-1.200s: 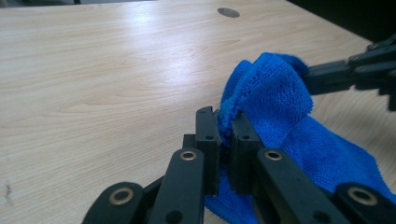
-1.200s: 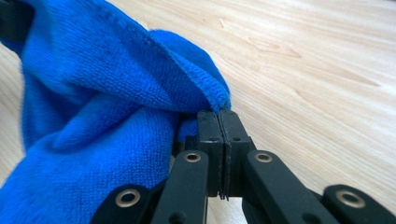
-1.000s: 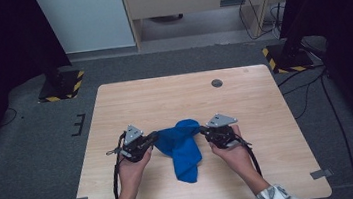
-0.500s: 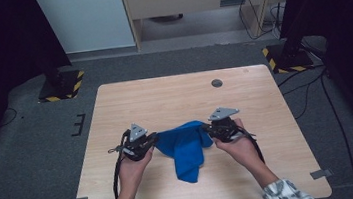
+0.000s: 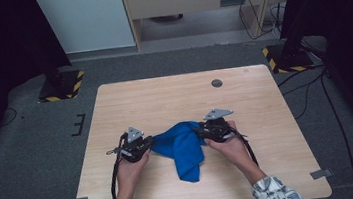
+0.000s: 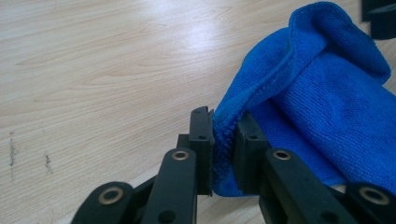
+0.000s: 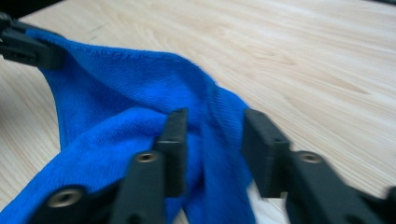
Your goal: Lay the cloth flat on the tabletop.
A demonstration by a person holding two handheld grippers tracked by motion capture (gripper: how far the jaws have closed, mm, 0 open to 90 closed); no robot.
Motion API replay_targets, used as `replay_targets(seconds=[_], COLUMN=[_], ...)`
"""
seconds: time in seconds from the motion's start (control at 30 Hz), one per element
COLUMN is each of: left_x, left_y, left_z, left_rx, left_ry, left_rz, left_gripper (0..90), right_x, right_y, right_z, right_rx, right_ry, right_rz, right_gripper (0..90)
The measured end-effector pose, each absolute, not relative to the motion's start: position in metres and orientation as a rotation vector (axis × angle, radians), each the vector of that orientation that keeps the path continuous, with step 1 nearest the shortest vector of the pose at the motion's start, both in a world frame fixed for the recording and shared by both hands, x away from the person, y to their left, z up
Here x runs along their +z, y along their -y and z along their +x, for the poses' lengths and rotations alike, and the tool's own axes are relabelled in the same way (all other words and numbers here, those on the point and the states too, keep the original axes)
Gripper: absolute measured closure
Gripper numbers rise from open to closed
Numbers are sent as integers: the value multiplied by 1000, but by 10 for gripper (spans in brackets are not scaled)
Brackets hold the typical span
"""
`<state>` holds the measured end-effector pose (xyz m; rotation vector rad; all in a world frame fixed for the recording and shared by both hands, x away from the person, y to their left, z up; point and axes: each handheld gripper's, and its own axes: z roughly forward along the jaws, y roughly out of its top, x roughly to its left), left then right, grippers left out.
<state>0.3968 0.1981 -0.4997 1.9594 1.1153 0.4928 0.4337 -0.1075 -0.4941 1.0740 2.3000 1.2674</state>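
Note:
A blue microfibre cloth (image 5: pixel 182 149) lies crumpled on the wooden table (image 5: pixel 164 96), stretched between both grippers, with a fold trailing toward the person. My left gripper (image 5: pixel 148 145) is at the cloth's left end. Its jaws (image 6: pixel 223 126) are shut on the hemmed edge of the cloth (image 6: pixel 317 93). My right gripper (image 5: pixel 203 131) is at the cloth's right end. Its jaws (image 7: pixel 212 123) stand apart, astride a bunched fold of the cloth (image 7: pixel 121 88) without pinching it. The left gripper's tip (image 7: pixel 23 46) shows at the cloth's far corner in the right gripper view.
A small dark round grommet (image 5: pixel 217 83) sits in the tabletop at the far right. Bare wood surrounds the cloth on all sides. Two black stands with yellow-and-black striped bases (image 5: pixel 62 85) (image 5: pixel 285 57) stand on the floor beyond the table's far corners.
The right gripper has shifted slightly away from the person, and the cloth's upper edge is drawn out flatter between the grippers. The left gripper has barely moved.

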Motion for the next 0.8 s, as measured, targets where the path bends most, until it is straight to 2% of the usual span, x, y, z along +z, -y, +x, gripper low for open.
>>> replay_targets(seconds=[0.1,0.17,0.2,0.33,0.4,0.53,0.6,0.8], left_x=[-499,-500,-500,-502,-503,-503,-503,-504], left_y=[-197,-197,-196,-193,-192,-193,-194,-195], left_z=[397,396,396,396,396,396,396,396], left_rx=[489,487,485,492,499,503,503,516], left_ry=[-1105,-1108,-1107,-1105,-1103,-1107,-1114,-1120], left_rz=[1946,1941,1943,1953,1959,1957,1950,1943], left_gripper=[783,783,787,782,781,780,779,777], right_x=[-492,-494,-501,-509,-516,-521,-524,-531], right_y=[129,133,140,143,140,136,133,127], right_z=[424,422,419,418,417,418,417,417], right_rx=[1265,1262,1243,1237,1216,1212,1202,1171], right_ry=[-2263,-2257,-2252,-2229,-2254,-2286,-2289,-2310], right_rz=[1121,1128,1158,1200,1210,1213,1209,1211], right_gripper=[481,457,410,346,264,263,324,434])
